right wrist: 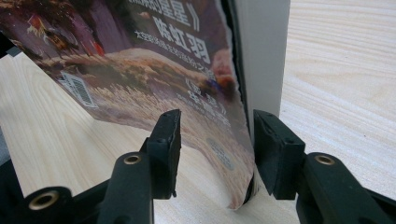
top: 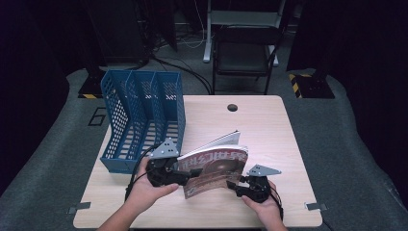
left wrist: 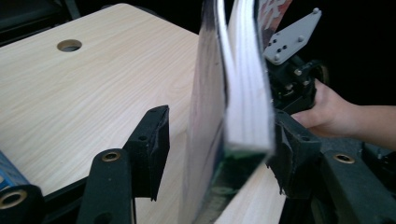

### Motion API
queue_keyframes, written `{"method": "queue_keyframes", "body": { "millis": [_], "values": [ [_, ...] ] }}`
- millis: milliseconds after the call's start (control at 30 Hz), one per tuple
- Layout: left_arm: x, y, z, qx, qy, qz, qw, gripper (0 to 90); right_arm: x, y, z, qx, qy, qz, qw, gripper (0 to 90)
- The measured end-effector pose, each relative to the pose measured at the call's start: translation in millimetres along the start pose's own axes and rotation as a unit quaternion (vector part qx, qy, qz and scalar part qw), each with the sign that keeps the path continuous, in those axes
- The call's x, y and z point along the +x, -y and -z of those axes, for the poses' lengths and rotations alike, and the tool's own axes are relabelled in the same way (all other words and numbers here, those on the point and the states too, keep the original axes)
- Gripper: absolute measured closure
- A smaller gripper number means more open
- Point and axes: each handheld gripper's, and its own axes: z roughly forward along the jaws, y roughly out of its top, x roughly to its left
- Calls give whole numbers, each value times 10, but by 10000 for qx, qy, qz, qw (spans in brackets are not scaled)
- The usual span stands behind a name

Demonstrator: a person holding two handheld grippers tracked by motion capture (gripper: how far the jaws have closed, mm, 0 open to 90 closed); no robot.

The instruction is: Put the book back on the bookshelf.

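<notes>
While magazine (top: 215,169) stands on edge on table (top: 269,130) right of blue rack (top: 139,115): left gripper (left wrist: 219,140) spread, not clamping; right gripper (right wrist: 215,140) spread too. Re-pinch before lifting toward rack.

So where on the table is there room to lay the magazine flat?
The far right of the table, from the round hole to the right edge, is bare. The blue file rack crowds the left; the magazine and hands crowd the near edge.

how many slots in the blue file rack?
3, side by side in the blue file rack at the table's left rear: left, middle, right. None looks hidden.
</notes>
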Motion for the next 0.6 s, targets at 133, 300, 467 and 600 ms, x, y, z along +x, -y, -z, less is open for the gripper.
{"method": "queue_keyframes", "body": {
  "millis": [133, 300, 467, 600],
  "values": [
    [-5, -28, 22, -46, 132, 61, 9999, 517, 2, 1, -2, -8, 9, -9, 10000, 534],
    [-26, -78, 29, -62, 66, -13, 10000, 613, 7, 1, -4, -11, 11, -33, 10000, 534],
    [-29, -102, 14, -72, -15, -80, 9999, 686, 10, 2, -2, -2, 8, -43, 10000, 534],
    [-33, -133, 10, -59, -74, -88, 9999, 717, 5, 3, -2, 21, -7, -3, 10000, 533]
  ]
}}
